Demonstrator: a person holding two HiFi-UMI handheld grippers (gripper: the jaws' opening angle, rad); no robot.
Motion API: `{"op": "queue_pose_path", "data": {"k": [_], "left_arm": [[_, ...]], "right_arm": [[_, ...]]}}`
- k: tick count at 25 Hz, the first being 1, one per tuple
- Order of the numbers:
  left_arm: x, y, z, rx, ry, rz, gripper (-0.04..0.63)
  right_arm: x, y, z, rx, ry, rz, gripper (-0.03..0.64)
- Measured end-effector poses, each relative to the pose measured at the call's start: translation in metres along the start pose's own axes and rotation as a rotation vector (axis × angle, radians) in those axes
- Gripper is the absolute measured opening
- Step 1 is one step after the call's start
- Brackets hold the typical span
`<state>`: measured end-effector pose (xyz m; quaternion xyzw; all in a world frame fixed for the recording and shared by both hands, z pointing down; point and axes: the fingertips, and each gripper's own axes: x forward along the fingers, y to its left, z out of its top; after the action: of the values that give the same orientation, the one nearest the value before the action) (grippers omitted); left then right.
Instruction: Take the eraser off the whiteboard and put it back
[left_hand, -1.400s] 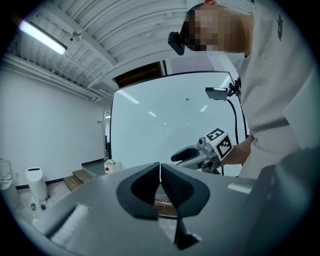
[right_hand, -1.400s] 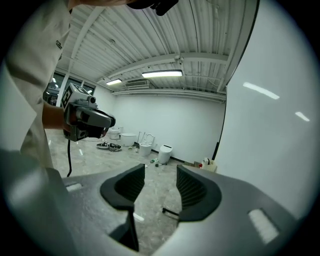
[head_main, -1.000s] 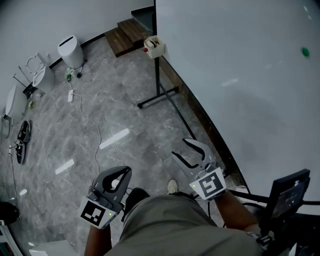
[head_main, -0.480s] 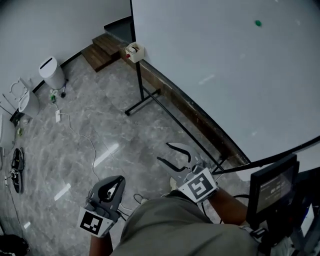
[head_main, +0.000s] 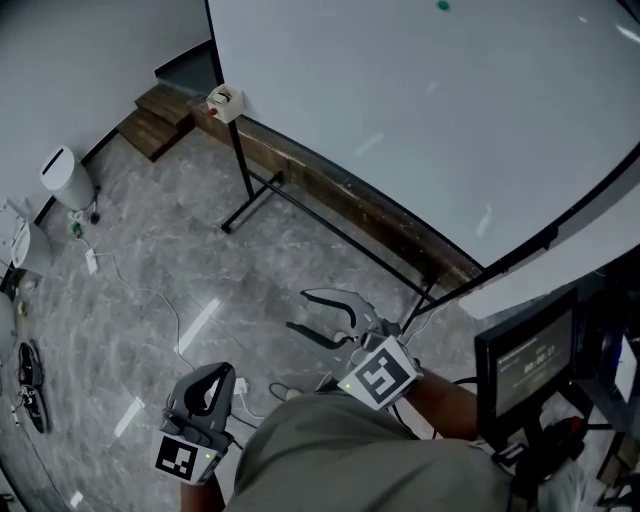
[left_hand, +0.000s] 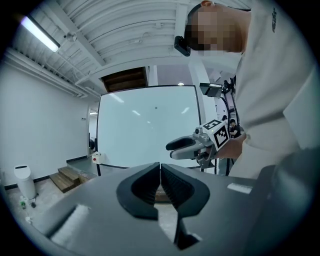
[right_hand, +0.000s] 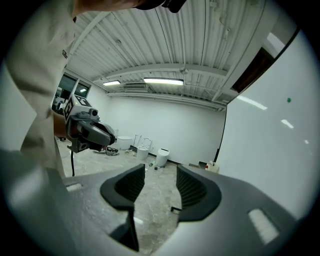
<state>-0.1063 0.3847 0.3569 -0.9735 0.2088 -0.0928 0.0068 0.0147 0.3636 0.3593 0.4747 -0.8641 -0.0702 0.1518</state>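
left gripper (left_hand: 160, 171) jaws pressed together on nothing, right gripper (right_hand: 160, 175) partly open and empty; can't pick out the eraser, maybe in the small white holder (head_main: 224, 100) at the lower left corner of the glossy whiteboard (head_main: 420, 130); likely light with soft felt, so pinch the stiff long sides.

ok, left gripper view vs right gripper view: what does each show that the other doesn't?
Left gripper view only: the left gripper, jaws shut and empty, and the right gripper seen side-on. Right gripper view only: its own jaws apart, nothing between them, and the left gripper from outside. Both: whiteboard, its green dot, white bin.
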Motion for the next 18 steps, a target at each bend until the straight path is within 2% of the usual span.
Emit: {"op": "queue_pose_path", "data": {"k": [9, 18], "left_arm": [[0.011, -0.01, -0.003, -0.01, -0.012, -0.059, 0.009], [0.02, -0.011, -0.01, -0.02, -0.017, -0.084, 0.009]], "right_arm": [[-0.012, 0.0, -0.003, 0.011, 0.028, -0.025, 0.19], [-0.014, -0.002, -0.011, -0.003, 0.076, -0.036, 0.187]]}}
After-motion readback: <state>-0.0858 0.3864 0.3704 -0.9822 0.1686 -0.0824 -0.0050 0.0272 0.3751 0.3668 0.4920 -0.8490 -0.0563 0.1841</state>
